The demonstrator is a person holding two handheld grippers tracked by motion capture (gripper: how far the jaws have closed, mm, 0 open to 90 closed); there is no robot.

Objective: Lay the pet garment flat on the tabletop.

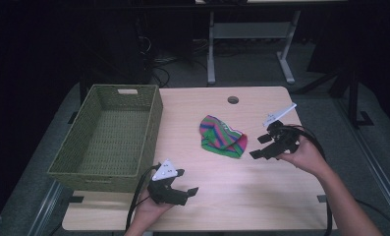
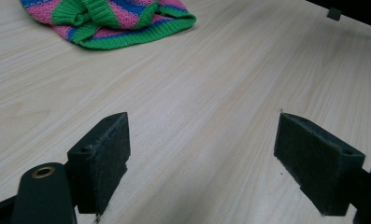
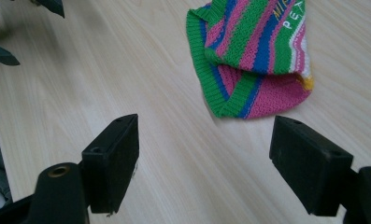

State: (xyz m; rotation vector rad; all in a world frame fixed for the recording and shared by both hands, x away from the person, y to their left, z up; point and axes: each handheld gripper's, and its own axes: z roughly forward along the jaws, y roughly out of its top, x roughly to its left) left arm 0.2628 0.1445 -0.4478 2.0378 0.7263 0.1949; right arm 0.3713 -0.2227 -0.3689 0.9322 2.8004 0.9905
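Striped knit hat (image 1: 222,137) lies crumpled flat on the wooden table (image 1: 222,206), a bit right of centre, pink/green/blue bands, green ribbed hem toward the near edge. Nothing touches it.

Right gripper (image 1: 262,147) hovers just right of the hat, jaws pointing at it, spread wide and empty. In the right gripper view the hat (image 3: 255,56) sits ahead between the jaw lines, closer to the right-hand jaw, with a clear gap of bare wood before the pads (image 3: 115,161).

Left gripper (image 1: 187,189) is near the front edge, well apart from the hat, jaws also wide apart, holding nothing. Its own view shows the hat (image 2: 110,18) far ahead at upper left.

Green woven basket (image 1: 92,167) stands at the table's left side, just beside the left gripper.
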